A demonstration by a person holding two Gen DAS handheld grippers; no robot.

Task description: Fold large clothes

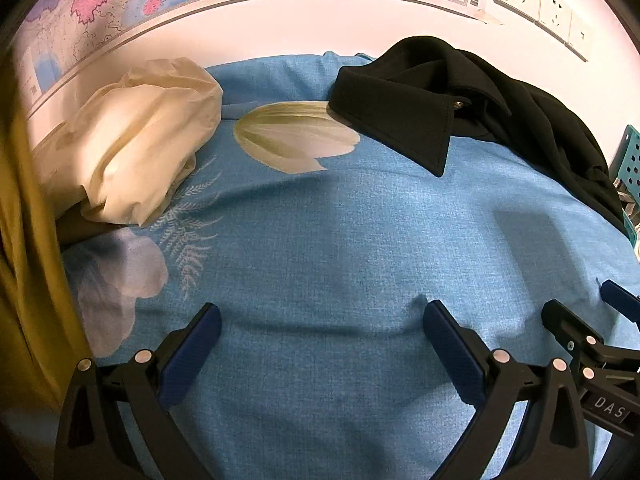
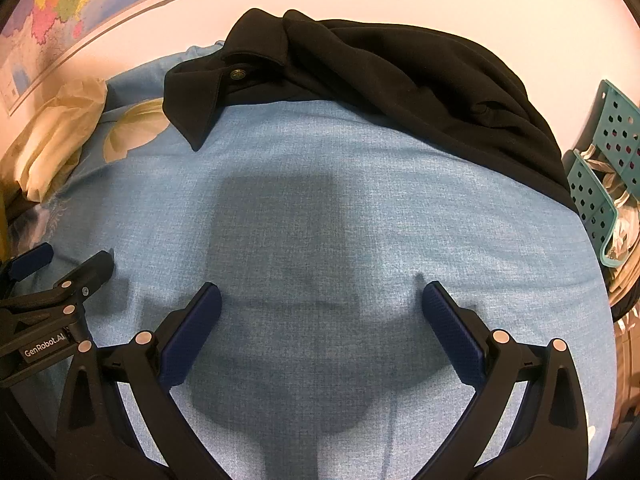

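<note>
A black collared garment (image 1: 472,104) with a metal snap lies crumpled at the far right of a blue flowered bed sheet (image 1: 320,240). The right wrist view shows the same black garment (image 2: 380,76) bunched along the far edge of the sheet (image 2: 320,200), its collar pointing left. My left gripper (image 1: 322,314) hovers open over bare sheet, well short of the garment. My right gripper (image 2: 322,294) is open too, nothing between its blue pads. Each gripper shows in the other's view: the right one (image 1: 584,320) at the right edge, the left one (image 2: 68,262) at the left edge.
A cream cloth bundle (image 1: 136,148) sits at the far left of the bed by the wall. A map (image 1: 120,4) and wall sockets (image 1: 544,4) hang behind. A teal perforated basket (image 2: 600,184) stands off the bed's right side. A yellow curtain (image 1: 28,260) hangs at left.
</note>
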